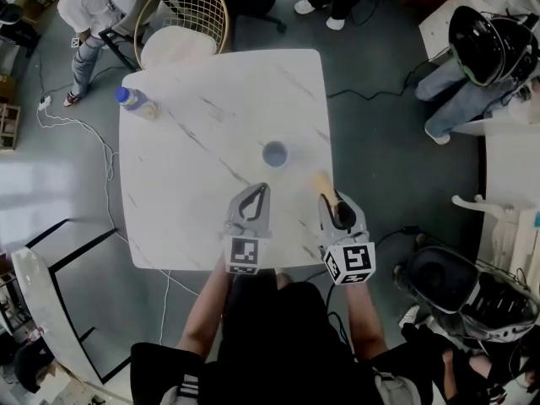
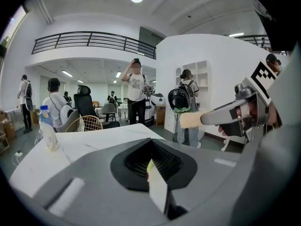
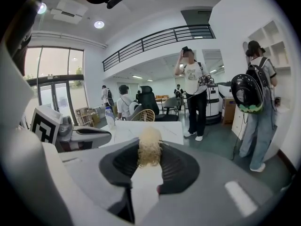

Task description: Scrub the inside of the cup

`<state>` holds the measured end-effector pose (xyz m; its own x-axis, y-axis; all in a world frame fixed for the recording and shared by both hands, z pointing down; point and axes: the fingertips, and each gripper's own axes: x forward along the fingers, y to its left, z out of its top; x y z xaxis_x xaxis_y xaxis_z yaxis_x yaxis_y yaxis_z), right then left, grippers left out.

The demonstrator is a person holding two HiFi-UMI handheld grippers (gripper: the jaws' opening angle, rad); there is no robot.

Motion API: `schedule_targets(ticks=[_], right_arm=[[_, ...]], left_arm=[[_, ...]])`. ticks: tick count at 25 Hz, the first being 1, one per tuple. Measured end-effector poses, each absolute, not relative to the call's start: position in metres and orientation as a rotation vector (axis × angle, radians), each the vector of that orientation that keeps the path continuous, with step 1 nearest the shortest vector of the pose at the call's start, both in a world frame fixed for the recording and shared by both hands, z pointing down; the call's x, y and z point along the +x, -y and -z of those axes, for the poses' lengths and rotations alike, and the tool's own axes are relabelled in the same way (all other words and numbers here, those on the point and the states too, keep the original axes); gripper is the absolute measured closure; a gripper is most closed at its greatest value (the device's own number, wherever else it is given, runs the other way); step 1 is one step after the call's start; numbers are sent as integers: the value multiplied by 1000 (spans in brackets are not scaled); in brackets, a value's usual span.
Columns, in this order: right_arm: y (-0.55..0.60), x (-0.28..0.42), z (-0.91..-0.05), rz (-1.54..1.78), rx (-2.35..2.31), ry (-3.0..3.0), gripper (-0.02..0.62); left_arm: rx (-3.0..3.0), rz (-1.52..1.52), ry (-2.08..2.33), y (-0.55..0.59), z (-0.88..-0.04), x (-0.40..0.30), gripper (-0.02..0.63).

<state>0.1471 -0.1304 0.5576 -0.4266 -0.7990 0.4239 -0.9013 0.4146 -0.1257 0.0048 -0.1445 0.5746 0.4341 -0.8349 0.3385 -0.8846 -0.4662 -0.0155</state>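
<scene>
A small blue cup (image 1: 274, 153) stands upright on the white marble table (image 1: 194, 192), right of its middle. My left gripper (image 1: 263, 189) hovers just short of the cup on the near side, jaws shut with nothing between them (image 2: 150, 166). My right gripper (image 1: 331, 199) is to the cup's near right, shut on a scrub brush whose tan fluffy head (image 1: 321, 180) points away from me. The brush head (image 3: 149, 147) sticks up from the shut jaws in the right gripper view. The cup does not show in either gripper view.
A plastic bottle with a blue cap (image 1: 135, 101) stands at the table's far left corner. A wire chair (image 1: 181, 24) sits behind the table. Several people stand around the room, and cables run over the floor at the left (image 1: 76, 129).
</scene>
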Motion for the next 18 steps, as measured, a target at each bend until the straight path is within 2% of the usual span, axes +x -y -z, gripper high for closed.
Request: schedule_targets(ticks=[18], right_arm=[[165, 156, -605, -577, 1458, 2309, 486]], left_arm=[[2457, -555, 1427, 182, -649, 14, 592]])
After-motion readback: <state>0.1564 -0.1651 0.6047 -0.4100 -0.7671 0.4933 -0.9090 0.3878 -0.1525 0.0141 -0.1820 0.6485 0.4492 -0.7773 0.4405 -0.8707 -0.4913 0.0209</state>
